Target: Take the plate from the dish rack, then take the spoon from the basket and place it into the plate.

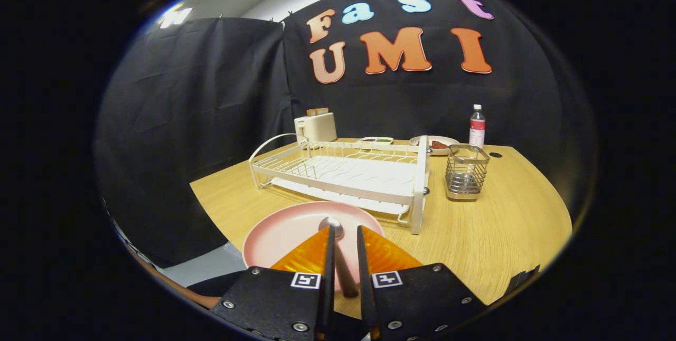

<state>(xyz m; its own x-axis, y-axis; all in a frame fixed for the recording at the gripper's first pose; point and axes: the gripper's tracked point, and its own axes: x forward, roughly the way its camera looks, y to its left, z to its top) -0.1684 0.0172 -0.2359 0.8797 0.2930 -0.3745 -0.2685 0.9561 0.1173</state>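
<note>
The spoon [338, 248] lies with its bowl on the pink plate [280, 233], just past my fingertips, and its handle runs back between the two fingers. My gripper [343, 235] has its fingers drawn close, with a narrow gap either side of the handle as far as I can see; I cannot tell whether the pads are pressing on it or have already let go. The handle's rear end reaches back over the plate's near rim, so the spoon is across the rim and not wholly inside.

The plate sits flat on the wooden table [501, 235], near its front edge and just in front of the white dish rack [343, 177], whose slots stand empty. To the right of the rack is the wire basket [466, 172], well apart from the plate, and I see no cutlery standing in it.

I judge this to be the last step, setting the spoon down. To do it well I would keep low, spread the fingers slowly so the handle drops a short way without bouncing, and back straight out along the handle's line so neither finger drags it off the rim. The plate's closeness to the table edge is the risk; a sideways nudge could shift it.

Further back stand a toaster [317, 125], a plate of food [435, 144] and a bottle [477, 125].
</note>
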